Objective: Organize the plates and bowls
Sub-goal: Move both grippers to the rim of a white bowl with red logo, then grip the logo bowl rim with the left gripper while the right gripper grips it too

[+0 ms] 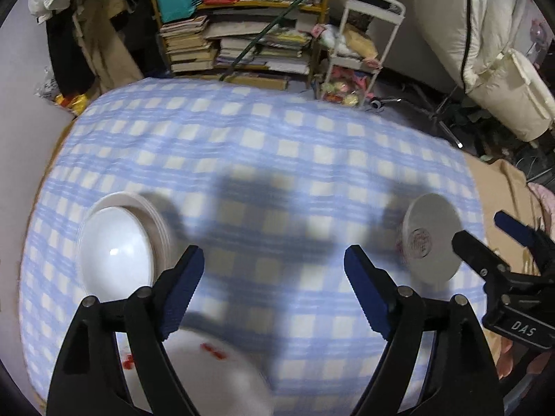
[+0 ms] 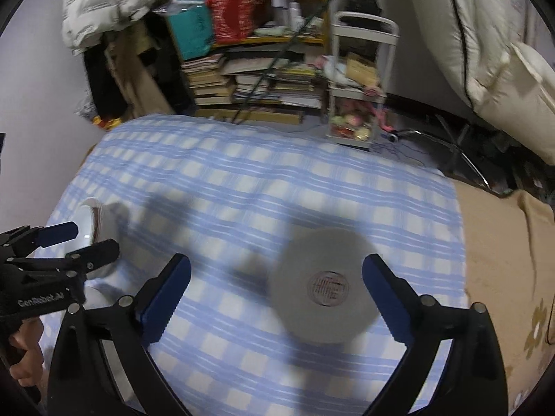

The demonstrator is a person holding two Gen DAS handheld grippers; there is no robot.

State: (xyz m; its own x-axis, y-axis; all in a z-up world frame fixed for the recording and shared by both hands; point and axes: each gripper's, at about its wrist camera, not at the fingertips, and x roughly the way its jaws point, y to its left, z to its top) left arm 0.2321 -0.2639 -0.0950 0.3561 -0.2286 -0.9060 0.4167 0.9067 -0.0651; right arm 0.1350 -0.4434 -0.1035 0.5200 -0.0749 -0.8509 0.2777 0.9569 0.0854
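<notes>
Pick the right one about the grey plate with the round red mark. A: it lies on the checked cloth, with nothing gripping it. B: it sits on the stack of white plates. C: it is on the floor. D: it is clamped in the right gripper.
A: the grey plate lies flat on the checked cloth, with the open right gripper above it and the stack of white plates apart on the left.

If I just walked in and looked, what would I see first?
Probably the big blue-and-white checked cloth spread over the table. On it sits a grey dish with a red round mark, between the open jaws of the right gripper. A stack of white plates sits at the left side of the cloth, just ahead of the open left gripper.
</notes>
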